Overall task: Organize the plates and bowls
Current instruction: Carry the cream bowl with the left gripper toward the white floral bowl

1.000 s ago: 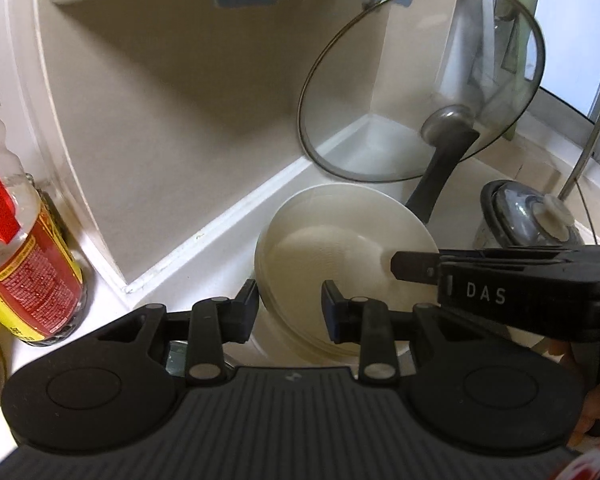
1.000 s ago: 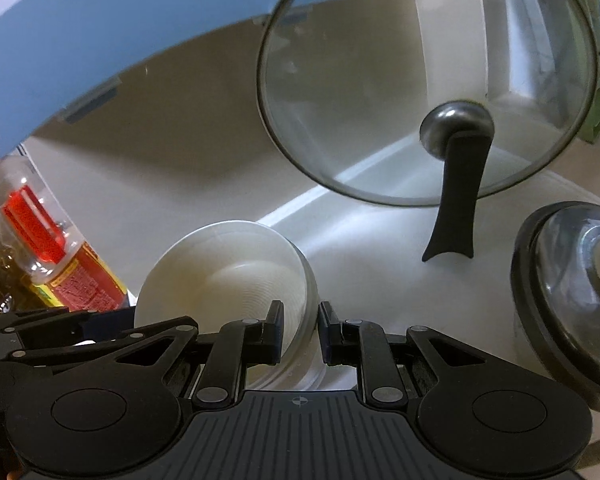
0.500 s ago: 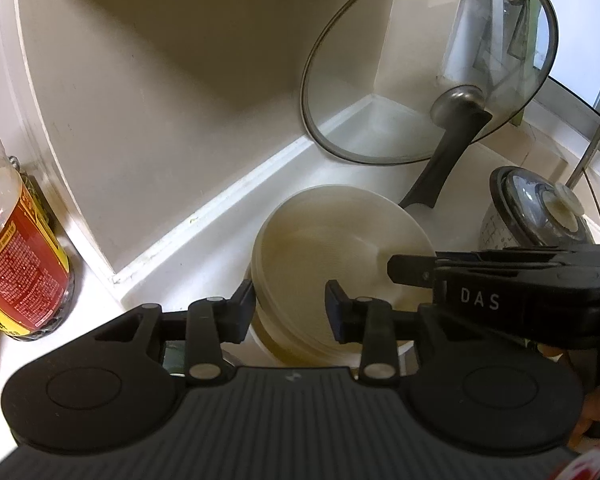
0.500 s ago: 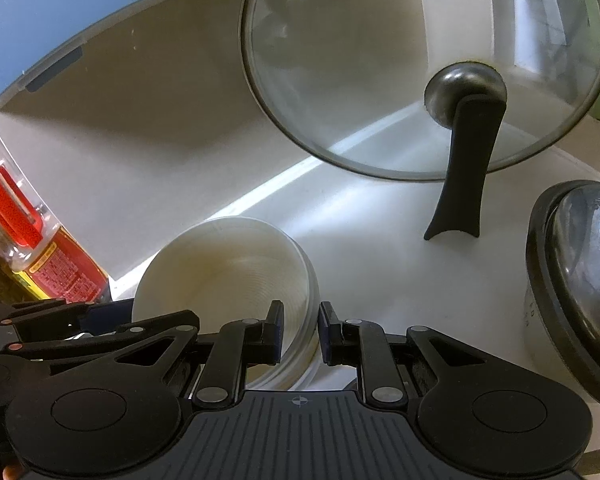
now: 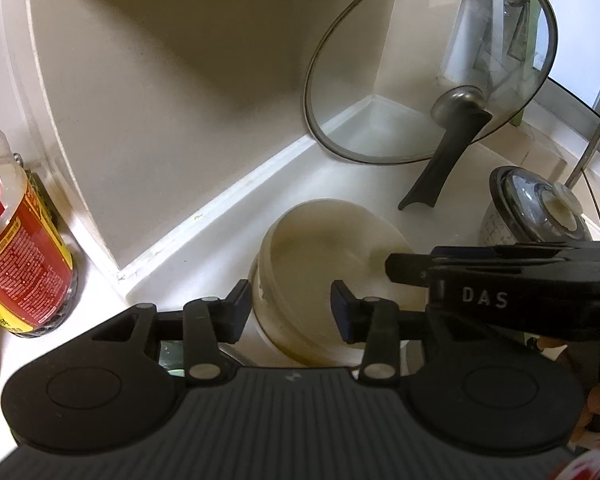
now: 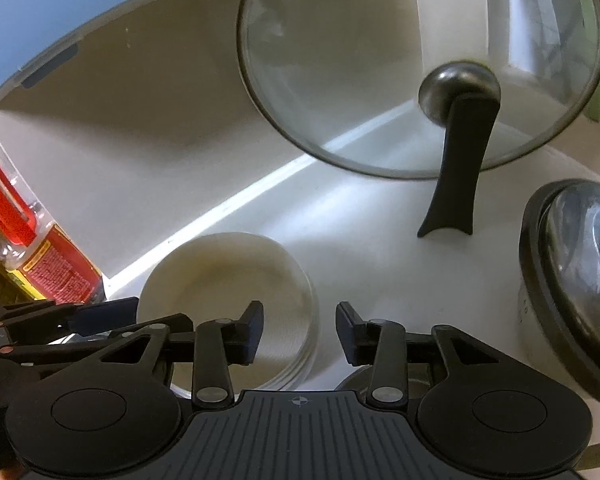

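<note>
Behind both claws (agape) bowls (image 5: 332, 264) sit half-hidden

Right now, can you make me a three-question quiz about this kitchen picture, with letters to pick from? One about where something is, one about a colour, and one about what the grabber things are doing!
1. Where does the glass lid stand?
A. Flat on the bowls
B. Leaning up in the corner behind the bowls
C. On the grey pot

2. What colour is the label of the bottle?
A. Red and yellow
B. Green
C. Purple

3. How are the fingers of the left gripper and the right gripper?
A. Both open, holding nothing
B. Both shut on a bowl
C. One holds the lid

Answers:
1 B: the lid stands on edge, propped by its black handle, beyond the stack of white bowls.
2 A: red label with yellow edges.
3 A: each pair shows a wide gap, nothing clamped.
</note>
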The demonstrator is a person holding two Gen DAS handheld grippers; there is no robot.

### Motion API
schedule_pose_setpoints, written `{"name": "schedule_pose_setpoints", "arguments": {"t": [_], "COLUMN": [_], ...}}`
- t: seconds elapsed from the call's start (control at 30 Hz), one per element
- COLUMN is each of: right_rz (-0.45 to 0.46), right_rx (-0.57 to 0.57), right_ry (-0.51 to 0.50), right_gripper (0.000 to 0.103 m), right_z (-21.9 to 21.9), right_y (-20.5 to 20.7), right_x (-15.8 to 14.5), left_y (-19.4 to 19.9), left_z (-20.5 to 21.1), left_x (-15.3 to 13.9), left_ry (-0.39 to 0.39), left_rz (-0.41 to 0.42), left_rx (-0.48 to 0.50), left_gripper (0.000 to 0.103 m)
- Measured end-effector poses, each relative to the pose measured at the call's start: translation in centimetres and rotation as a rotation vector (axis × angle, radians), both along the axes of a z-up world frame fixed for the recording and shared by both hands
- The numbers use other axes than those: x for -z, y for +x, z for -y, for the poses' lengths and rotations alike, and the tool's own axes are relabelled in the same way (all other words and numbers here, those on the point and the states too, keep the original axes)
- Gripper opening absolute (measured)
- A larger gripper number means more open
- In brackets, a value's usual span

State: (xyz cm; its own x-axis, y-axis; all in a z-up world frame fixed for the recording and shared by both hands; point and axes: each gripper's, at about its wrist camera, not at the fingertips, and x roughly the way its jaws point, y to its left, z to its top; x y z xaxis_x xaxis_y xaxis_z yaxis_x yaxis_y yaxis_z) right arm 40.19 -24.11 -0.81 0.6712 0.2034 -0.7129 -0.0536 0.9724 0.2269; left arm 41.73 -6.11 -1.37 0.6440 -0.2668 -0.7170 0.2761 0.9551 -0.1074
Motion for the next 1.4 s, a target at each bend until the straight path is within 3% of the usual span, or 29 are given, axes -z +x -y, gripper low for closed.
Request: {"name": "schedule_pose_setpoints", "arguments": {"t": [0.37,0.53,0.77,1.07,1.13,1.2,1.37,1.4], "right_rz": [0.024,0.021,0.061,0.066,0.044,0.023,0.011,0.014], "right_rx": [-0.003,-0.016,-0.017,-0.003,0.012,0.032,0.039,0.035], "right_ry": [-0.016,-0.018,-0.047,-0.041,0.007,0.034,0.053,0.059], "right_gripper": [0.040,0.018,0.010,0.011,0.016,0.032,0.031,0.026], "right_z": [-0.1,-0.2,-0.2,-0.4,0.3,0.7,0.8,0.8], "right_y": [-1.0,-1.0,-1.3,-1.4,-1.4,-1.3,-1.0,-1.0], "right_x": [0.6,0.8,0.2,-0.2,0.2,0.7,1.7,1.7], "left_y": [-0.1,0.0,-0.1,-0.1,-0.1,-0.1,0.0,0.0], "left_z": [-0.7,-0.7,-0.4,-0.6,-0.6,-0.6,-0.7,-0.6], "left_x": [-0.2,0.2,0.3,0.6,0.6,0.6,0.6,0.6], "left_ry": [0.003,-0.003,0.001,-0.010,-0.009,-0.007,-0.007,-0.005], "left_rz": [0.023,0.007,0.006,-0.008,-0.007,-0.006,-0.006,-0.005], "left_rx": [-0.021,-0.008,0.003,0.001,0.002,0.002,0.005,0.005], "left_gripper": [0.034,0.024,0.022,0.022,0.022,0.022,0.022,0.022]}}
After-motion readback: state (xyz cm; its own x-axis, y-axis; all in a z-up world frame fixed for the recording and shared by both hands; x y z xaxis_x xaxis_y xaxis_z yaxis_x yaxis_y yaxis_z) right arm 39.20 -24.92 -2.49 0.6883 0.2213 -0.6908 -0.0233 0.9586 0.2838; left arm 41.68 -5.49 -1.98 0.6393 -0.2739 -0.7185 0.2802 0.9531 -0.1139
